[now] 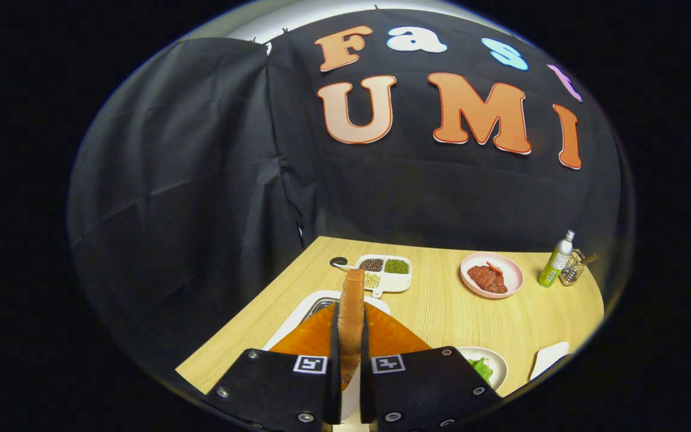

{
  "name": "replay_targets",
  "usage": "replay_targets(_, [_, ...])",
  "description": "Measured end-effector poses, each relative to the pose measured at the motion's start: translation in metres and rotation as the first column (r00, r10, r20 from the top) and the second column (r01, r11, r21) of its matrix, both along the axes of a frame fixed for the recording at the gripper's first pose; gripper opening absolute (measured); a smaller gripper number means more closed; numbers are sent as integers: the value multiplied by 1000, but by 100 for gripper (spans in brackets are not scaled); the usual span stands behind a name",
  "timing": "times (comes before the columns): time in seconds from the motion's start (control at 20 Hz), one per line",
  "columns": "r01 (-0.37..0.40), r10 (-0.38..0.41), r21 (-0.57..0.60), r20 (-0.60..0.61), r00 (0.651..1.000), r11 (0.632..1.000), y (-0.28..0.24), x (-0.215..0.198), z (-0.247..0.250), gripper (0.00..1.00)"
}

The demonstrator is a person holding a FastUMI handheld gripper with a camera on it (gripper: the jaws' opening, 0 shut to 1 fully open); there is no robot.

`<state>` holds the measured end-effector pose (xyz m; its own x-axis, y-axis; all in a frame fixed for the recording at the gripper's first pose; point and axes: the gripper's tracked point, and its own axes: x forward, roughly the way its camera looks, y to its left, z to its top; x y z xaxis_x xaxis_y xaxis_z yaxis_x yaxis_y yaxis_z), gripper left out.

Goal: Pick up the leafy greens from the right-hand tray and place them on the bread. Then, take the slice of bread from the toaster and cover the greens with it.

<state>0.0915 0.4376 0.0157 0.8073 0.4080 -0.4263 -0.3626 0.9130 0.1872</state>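
The tan slice of bread (351, 312) stands on edge, pinched between both fingers of the tool (350, 360), above the white tray (297, 318). By my judgement covering the greens remains. Leafy greens (481, 367) lie in a white dish just right; the wooden tabletop (435, 312) beyond offers room.

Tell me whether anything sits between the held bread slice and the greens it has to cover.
Nothing visible does. The tool is shut on the bread slice, above the toaster. The greens lie right of it, partly hidden by the tool.
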Motion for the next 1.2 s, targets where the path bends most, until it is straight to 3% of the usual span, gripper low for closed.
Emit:
replay_targets(0.45, [18,-19,2,70,997,1000,-53,-6,23,12])
replay_targets(1.2, [22,-22,4,-2,1000,1000,-144,-29,-71,12])
